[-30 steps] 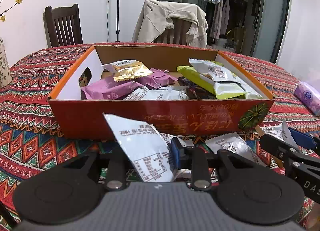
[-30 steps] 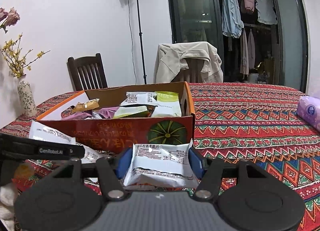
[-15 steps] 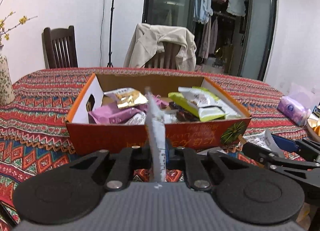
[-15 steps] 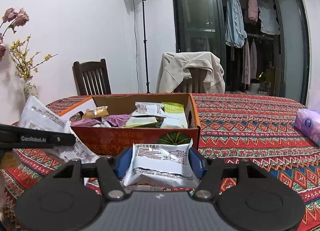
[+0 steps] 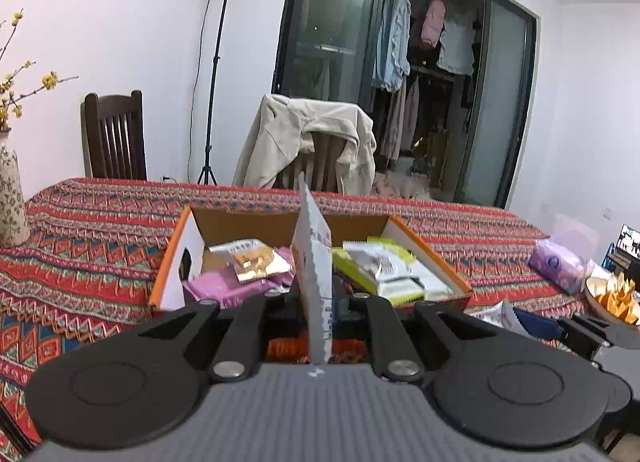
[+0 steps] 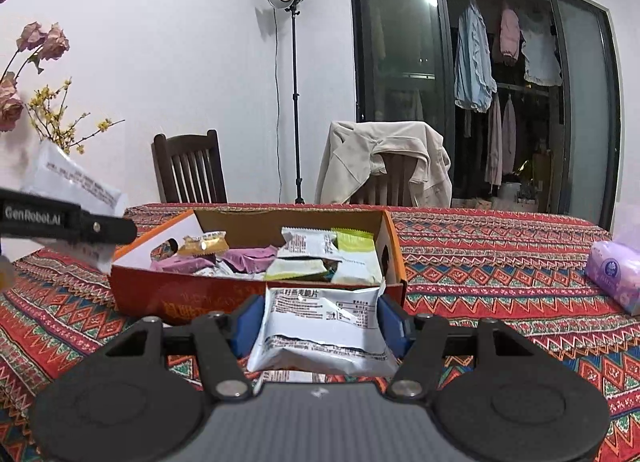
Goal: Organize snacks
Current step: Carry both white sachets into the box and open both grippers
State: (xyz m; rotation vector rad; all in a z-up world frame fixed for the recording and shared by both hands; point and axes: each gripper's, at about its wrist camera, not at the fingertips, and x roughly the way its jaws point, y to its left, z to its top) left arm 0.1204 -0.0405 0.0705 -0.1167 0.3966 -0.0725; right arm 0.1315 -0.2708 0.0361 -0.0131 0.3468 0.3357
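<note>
An orange cardboard box [image 5: 176, 262] on the patterned tablecloth holds several snack packets: purple, gold, green and white. My left gripper [image 5: 318, 298] is shut on a white snack packet [image 5: 314, 254], held upright and edge-on above the box's near wall. In the right wrist view that left gripper [image 6: 72, 222] hangs at the left, the packet [image 6: 68, 178] sticking up from it. My right gripper [image 6: 322, 320] is shut on another white packet [image 6: 324, 326], pressed flat between its blue pads just in front of the box [image 6: 192, 294].
A purple tissue pack [image 6: 616, 274] lies on the table to the right, and a bowl of chips [image 5: 612, 300] stands beside it. A patterned vase [image 5: 10, 198] stands at far left. Two chairs, one draped with a jacket [image 5: 304, 142], and a light stand are behind the table.
My left gripper closed flat on its white packet, which turned edge-on, and rose above the box front. The right gripper lifted a little with its packet.
</note>
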